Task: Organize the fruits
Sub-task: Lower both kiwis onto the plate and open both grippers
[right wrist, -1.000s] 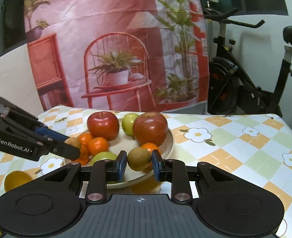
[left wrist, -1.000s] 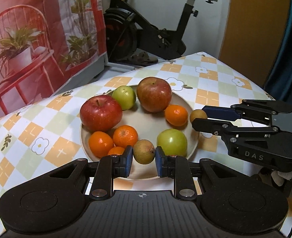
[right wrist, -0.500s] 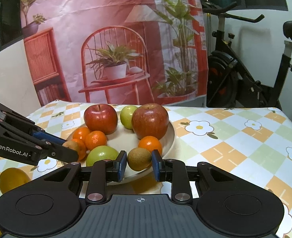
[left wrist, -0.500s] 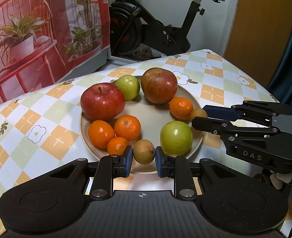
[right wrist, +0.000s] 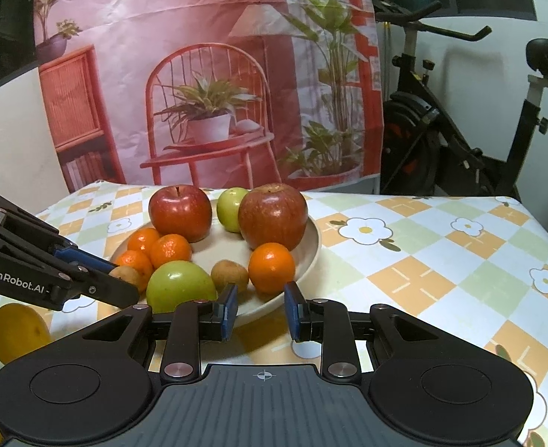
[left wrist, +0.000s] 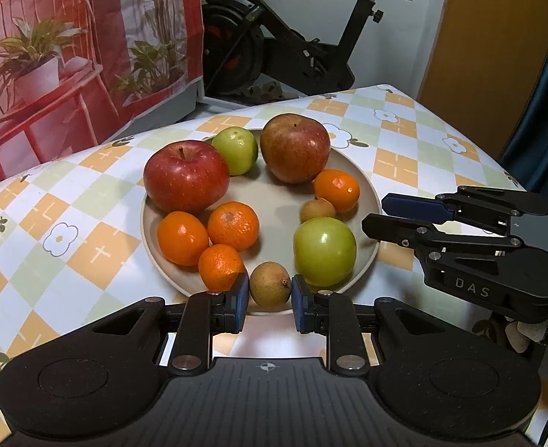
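A beige plate (left wrist: 274, 201) holds two red apples, two green apples, several oranges and small brown fruits. My left gripper (left wrist: 269, 298) is shut on a small brown fruit (left wrist: 270, 284) at the plate's near rim. My right gripper (right wrist: 259, 309) is open and empty just outside the plate's rim (right wrist: 313, 246); a second small brown fruit (right wrist: 230, 275) lies on the plate in front of it, between a green apple (right wrist: 179, 286) and an orange (right wrist: 271, 267). The right gripper also shows in the left wrist view (left wrist: 376, 212), beside the plate.
A yellow fruit (right wrist: 16, 329) lies on the checked tablecloth (right wrist: 441, 260) left of the plate, below the left gripper's arm (right wrist: 31, 272). An exercise bike (left wrist: 292, 48) and a printed backdrop (right wrist: 199, 74) stand behind the table.
My right gripper has opened and let go of its small brown fruit, which now lies on the plate. The left gripper still holds its fruit at the rim.
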`<action>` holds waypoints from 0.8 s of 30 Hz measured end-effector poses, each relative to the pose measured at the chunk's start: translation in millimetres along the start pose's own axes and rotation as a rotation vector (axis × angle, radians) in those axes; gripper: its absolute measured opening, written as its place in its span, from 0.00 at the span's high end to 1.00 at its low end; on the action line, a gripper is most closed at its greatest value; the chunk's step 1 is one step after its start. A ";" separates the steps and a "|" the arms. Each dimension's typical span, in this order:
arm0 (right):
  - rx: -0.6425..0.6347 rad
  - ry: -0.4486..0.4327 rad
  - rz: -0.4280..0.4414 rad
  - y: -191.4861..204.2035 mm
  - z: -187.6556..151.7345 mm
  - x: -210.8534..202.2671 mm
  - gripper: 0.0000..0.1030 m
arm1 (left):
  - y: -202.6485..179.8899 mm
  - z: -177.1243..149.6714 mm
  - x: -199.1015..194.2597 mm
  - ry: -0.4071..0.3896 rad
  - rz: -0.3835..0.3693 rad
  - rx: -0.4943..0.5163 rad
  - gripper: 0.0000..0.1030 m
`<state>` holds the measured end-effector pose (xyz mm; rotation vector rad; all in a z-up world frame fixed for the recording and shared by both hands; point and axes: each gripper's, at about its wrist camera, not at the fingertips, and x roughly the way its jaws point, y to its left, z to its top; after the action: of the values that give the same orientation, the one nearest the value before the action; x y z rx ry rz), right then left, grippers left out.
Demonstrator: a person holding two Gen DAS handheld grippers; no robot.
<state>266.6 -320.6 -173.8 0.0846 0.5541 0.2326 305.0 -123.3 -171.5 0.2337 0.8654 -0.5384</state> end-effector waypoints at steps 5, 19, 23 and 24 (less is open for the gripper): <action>0.012 -0.004 0.005 -1.0 -1.9 -1.0 0.75 | -0.6 -1.2 0.3 0.001 -0.005 -0.004 0.75; 0.054 -0.019 0.022 -8.8 -1.9 -5.2 0.71 | 2.2 -5.0 -4.4 -0.017 -0.019 -0.042 0.62; 0.058 -0.021 0.023 -9.0 -1.9 -5.5 0.71 | 1.4 -7.9 -8.6 -0.018 -0.024 -0.050 0.62; 0.059 -0.019 0.024 -9.0 -1.8 -5.5 0.71 | 2.5 -8.8 -11.0 -0.023 -0.025 -0.062 0.62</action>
<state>262.9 -330.7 -173.7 0.1508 0.5413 0.2381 294.7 -113.7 -168.6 0.1603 0.8617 -0.5363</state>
